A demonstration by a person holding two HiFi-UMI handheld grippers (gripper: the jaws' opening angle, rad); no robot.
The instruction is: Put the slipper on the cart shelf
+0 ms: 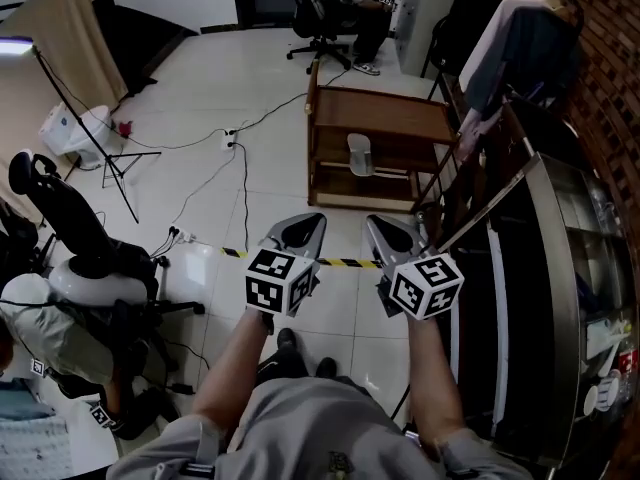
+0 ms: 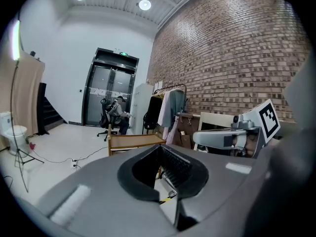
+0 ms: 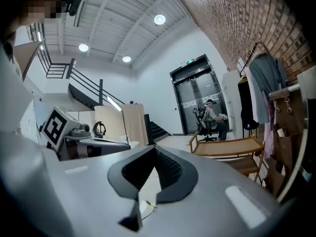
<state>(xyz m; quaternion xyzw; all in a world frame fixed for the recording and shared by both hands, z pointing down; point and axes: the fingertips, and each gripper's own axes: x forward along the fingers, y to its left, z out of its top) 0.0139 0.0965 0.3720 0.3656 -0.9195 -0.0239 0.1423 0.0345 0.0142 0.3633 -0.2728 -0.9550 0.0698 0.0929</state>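
A pale slipper [image 1: 360, 154] lies on the middle shelf of the wooden cart [image 1: 378, 114], which stands on the tiled floor ahead of me. Both grippers hover side by side at waist height, well short of the cart. My left gripper [image 1: 306, 222] is shut with nothing in it, and so is my right gripper [image 1: 384, 224]. In the left gripper view the cart [image 2: 134, 141] shows beyond the closed jaws of the left gripper [image 2: 159, 148]. In the right gripper view the cart [image 3: 228, 147] stands to the right of the right gripper [image 3: 154, 150].
A clothes rack [image 1: 520, 38] with hanging garments and a glass-fronted cabinet [image 1: 570, 268] line the right side. A person sits on an office chair [image 1: 335, 8] at the back. Cables [image 1: 240, 168], a light stand [image 1: 105, 143] and yellow-black floor tape [image 1: 345, 262] lie nearer.
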